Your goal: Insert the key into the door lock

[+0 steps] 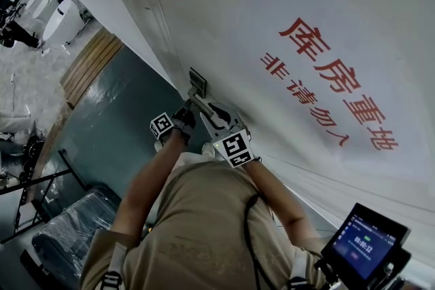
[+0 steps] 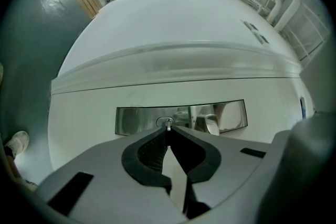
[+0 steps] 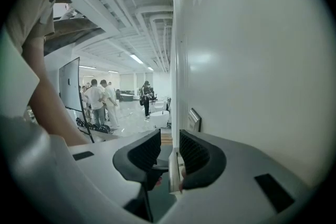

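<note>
A white door [image 1: 224, 3] with red print carries a metal lock plate [image 2: 136, 119], also in the head view [image 1: 197, 83]. My left gripper [image 2: 168, 131] is shut on a small key [image 2: 168, 124], whose tip sits at the round keyhole in the plate. In the head view this gripper [image 1: 187, 109] reaches up to the plate. My right gripper [image 3: 170, 139] is lower, beside the door, with the silver door handle [image 3: 173, 168] between its pads and against the right one. The handle [image 1: 204, 107] runs down from the plate towards that gripper [image 1: 221, 117].
A tablet screen [image 1: 363, 241] hangs at my lower right. Dark green floor [image 1: 115, 119] and a wooden strip [image 1: 92, 64] lie left of the door. A black chair [image 1: 68, 241] stands lower left. Several people [image 3: 100, 99] stand far down the hall.
</note>
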Available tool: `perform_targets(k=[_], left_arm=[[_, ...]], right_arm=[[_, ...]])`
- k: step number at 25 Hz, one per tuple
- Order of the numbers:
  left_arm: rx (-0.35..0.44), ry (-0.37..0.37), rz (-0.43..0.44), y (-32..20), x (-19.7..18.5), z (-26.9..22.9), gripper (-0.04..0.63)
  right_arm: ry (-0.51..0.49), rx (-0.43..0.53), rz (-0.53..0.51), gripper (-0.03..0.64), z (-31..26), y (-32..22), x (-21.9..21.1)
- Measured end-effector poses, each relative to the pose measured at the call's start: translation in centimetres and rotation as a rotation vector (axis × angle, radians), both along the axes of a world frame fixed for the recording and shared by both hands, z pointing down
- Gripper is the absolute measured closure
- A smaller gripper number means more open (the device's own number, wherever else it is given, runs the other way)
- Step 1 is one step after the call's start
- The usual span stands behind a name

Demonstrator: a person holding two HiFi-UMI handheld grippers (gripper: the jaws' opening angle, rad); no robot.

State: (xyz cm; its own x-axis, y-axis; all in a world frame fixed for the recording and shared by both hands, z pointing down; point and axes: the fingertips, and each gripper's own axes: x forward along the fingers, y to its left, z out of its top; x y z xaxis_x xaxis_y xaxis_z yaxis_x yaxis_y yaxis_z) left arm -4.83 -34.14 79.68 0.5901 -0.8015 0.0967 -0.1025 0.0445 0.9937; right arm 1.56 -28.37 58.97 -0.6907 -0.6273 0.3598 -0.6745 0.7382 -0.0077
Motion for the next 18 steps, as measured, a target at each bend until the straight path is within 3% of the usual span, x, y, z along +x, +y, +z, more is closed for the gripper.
perform_targets(k=[8,18], left_arm=[[-0.01,0.005,0.026,-0.11,0.11,-0.1,0.563],[0.01,0.022,-0.005,-0.57,-0.04,0.08,0.563]], right_arm=[[0.006,0.001,-0.004,0.499,0.04,-0.08,-0.09],[0.014,-0.003,0.004,0.499,0.24,-0.07,0.55]])
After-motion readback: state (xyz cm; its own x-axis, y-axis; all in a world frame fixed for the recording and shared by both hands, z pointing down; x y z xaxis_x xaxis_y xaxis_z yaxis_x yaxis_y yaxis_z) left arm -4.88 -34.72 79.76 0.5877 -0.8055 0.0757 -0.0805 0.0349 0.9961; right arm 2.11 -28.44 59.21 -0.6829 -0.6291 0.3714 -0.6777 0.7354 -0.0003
